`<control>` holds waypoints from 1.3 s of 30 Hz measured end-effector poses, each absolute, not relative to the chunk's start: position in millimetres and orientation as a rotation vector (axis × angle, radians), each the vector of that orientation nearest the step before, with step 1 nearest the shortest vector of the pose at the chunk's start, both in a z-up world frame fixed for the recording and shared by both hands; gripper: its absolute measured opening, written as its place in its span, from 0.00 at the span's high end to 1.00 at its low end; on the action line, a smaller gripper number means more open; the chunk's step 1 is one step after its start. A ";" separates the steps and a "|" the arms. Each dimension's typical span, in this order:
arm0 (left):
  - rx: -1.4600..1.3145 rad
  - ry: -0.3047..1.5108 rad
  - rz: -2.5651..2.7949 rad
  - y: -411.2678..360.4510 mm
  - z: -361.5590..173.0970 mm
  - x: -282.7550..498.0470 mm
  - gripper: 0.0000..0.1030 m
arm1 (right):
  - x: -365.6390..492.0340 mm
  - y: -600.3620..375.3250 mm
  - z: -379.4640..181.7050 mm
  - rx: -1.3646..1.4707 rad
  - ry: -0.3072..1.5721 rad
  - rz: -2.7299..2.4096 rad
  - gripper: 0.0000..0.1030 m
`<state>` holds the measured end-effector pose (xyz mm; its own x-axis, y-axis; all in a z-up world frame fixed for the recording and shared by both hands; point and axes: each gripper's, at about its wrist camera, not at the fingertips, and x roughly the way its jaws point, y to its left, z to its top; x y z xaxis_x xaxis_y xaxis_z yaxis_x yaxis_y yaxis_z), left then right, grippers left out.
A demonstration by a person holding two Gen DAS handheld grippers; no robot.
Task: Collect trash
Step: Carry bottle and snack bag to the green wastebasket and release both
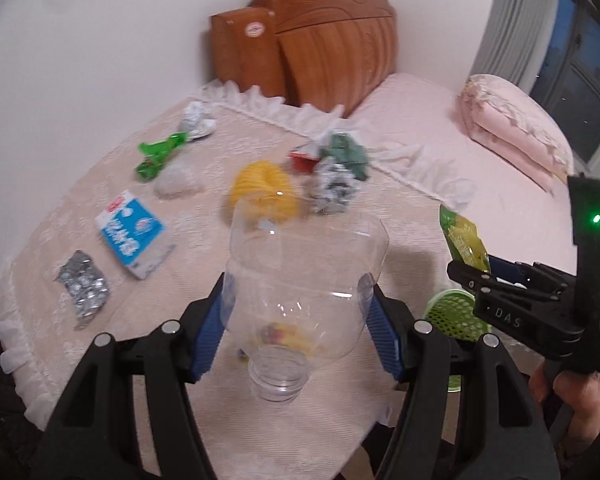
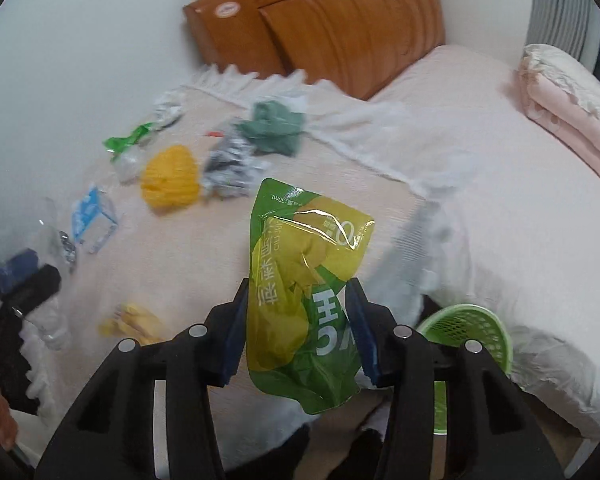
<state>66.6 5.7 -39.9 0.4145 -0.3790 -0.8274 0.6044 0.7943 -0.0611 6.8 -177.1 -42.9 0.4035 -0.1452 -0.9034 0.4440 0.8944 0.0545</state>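
In the left wrist view the left tool [image 1: 300, 312] is clenched on a clear bottle [image 1: 300, 280], its neck pointing back toward the camera, lifted over the bed [image 1: 440, 128]. To the right the right tool [image 1: 474, 276] grips a green pouch [image 1: 464, 240], with the green basket [image 1: 452, 312] just below it, beside the bed. Much trash is left on the bed cover: a blue carton [image 1: 130, 232], a foil pack [image 1: 84, 294], a green wrapper [image 1: 160, 154], a yellow piece [image 1: 264, 192], crumpled paper [image 1: 332, 188] and a dark green bag [image 1: 346, 152]. In the right wrist view the right tool [image 2: 296, 324] is closed on the pouch [image 2: 300, 280], held above the bed edge; the basket [image 2: 468, 336] sits low to the right, its contents not visible. A yellow scrap [image 2: 132, 322] lies near the bed edge. I judge the job early: two items are in hand, none yet dropped, most still to collect.
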 end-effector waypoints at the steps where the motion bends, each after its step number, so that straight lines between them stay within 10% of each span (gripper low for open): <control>1: 0.261 0.970 -0.662 -11.7 -40.2 56.6 0.40 | -12.2 -193.9 -46.4 0.292 1.122 -0.419 0.54; 10: 0.394 1.049 -0.873 -158.6 -74.9 -22.6 0.40 | -118.4 -321.2 -131.5 0.400 1.341 -0.559 0.50; 14: 0.466 1.065 -0.907 -199.5 -90.2 -42.7 0.40 | -138.2 -353.8 -144.8 0.448 1.358 -0.573 0.12; 17: 0.499 1.092 -0.941 -225.8 -101.7 -54.9 0.40 | -157.3 -376.9 -133.4 0.454 1.317 -0.622 0.05; 26: 0.629 1.153 -1.071 -302.1 -144.9 -95.4 0.41 | -214.2 -441.9 -96.2 0.457 1.252 -0.814 0.04; 39: 0.648 1.165 -1.101 -308.0 -152.5 -107.3 0.16 | -244.4 -459.0 -80.9 0.535 1.188 -0.921 0.02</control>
<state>-107.3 -308.0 -152.5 0.0049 -0.3366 -0.9416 0.9211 0.3680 -0.1268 -244.4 -459.0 -80.9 0.0906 -0.3212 -0.9427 0.8330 0.5432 -0.1051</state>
